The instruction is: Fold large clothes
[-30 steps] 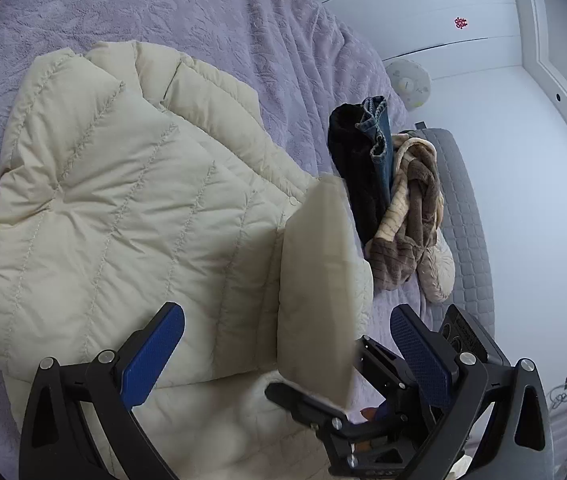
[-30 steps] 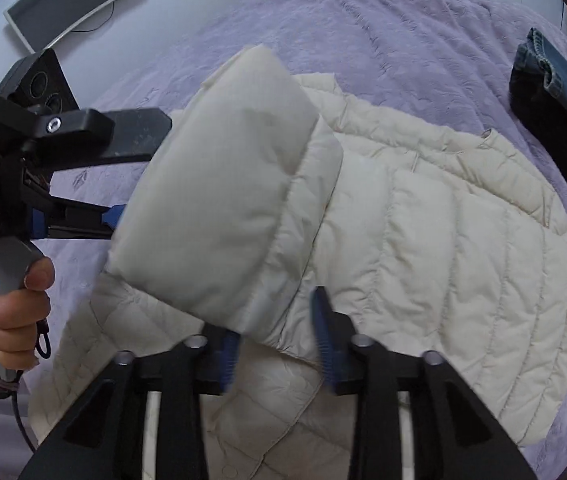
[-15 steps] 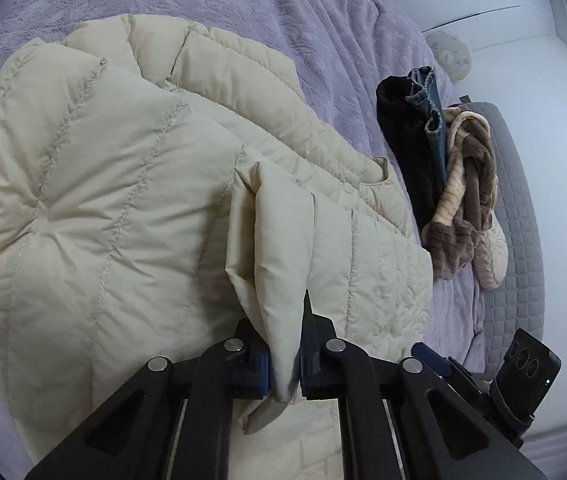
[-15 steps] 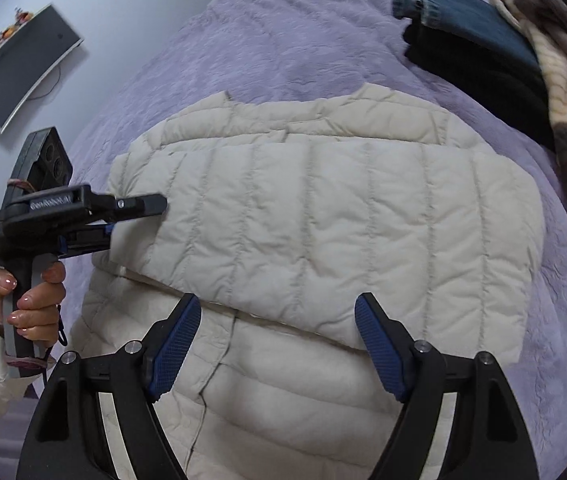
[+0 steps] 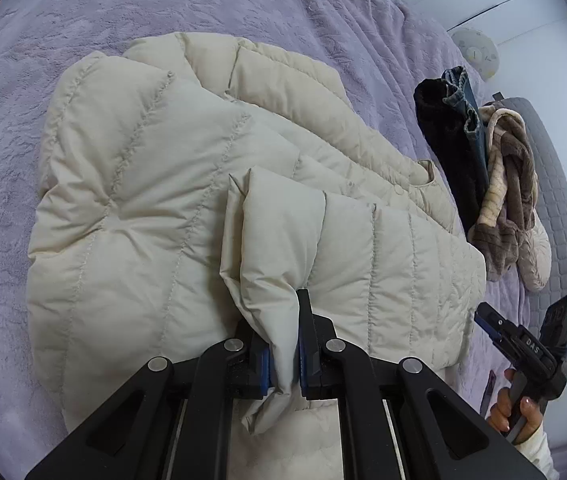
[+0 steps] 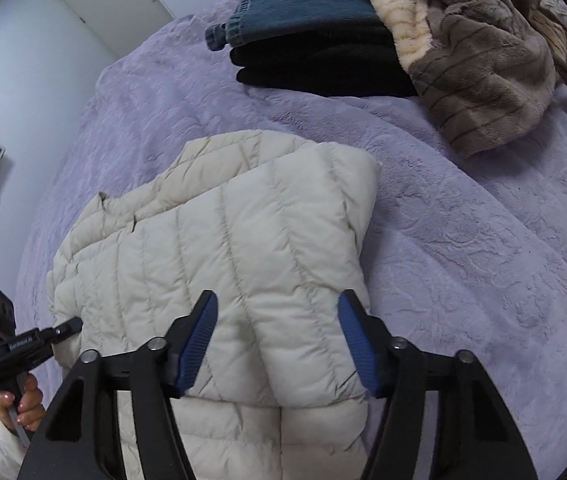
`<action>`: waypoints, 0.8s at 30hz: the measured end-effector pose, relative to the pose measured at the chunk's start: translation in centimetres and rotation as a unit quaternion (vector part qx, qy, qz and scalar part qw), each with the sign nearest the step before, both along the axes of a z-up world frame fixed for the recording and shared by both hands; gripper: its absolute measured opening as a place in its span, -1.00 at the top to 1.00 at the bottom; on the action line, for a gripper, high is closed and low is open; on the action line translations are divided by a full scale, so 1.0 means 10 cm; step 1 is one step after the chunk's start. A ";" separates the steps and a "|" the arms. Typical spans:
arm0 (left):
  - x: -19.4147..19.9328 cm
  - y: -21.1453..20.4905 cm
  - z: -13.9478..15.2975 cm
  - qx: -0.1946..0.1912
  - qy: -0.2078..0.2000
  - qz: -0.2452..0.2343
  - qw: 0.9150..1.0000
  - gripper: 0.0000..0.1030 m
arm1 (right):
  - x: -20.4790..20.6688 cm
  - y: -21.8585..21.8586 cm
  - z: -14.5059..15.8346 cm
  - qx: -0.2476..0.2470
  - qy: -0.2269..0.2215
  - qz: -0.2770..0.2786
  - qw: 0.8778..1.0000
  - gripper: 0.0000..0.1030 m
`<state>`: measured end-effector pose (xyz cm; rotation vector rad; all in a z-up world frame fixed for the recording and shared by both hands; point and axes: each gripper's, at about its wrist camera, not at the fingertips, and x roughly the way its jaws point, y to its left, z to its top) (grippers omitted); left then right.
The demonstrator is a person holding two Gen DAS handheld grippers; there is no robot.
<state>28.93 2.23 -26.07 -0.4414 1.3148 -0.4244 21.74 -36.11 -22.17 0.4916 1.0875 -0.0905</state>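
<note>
Left wrist view is showing the cream puffer jacket [image 5: 155, 216] lying on the purple blanket [image 5: 243, 4], spreading out ahead of and to both sides of the left gripper [image 5: 283, 356]. That gripper is clenching a bunched fold of the jacket's edge between its blue pads, and a bit of fabric is hanging out below the pinch. Further ahead and to the right, a folded stack of dark clothes [image 5: 449, 148] is sitting on the blanket, with a brown and cream fleece [image 5: 507, 200] heaped just beside it. At the far right the right gripper [image 5: 487, 326] is showing, gripped by a hand [image 5: 517, 410]; white lettering on its body is reading "DAS" as far as can be made out.

In the right wrist view, the right gripper [image 6: 277, 340] is hovering over the jacket [image 6: 219, 256] with its fingers spread wide, grasping nothing. The folded-over panel of the jacket is lying directly ahead between the blue pads. Well ahead, folded jeans [image 6: 303, 12] are resting on black clothes, touching the fleece [image 6: 479, 60] at upper right. At lower left the other hand [image 6: 23, 400] is holding the left gripper [image 6: 65, 328]; its label is too small to read.
</note>
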 end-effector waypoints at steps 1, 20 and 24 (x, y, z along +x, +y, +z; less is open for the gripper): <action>0.00 -0.05 -0.01 0.005 0.000 -0.003 1.000 0.78 | 0.06 -0.04 -0.03 -0.008 0.009 -0.003 1.000 0.41; 0.06 -0.24 -0.05 0.046 -0.005 -0.006 0.999 0.78 | 0.37 -0.76 -0.63 0.176 0.021 -0.077 0.981 0.64; 0.05 -0.42 -0.04 0.064 -0.016 -0.022 0.998 0.78 | 0.37 -0.88 -0.71 0.154 0.035 -0.092 0.983 0.64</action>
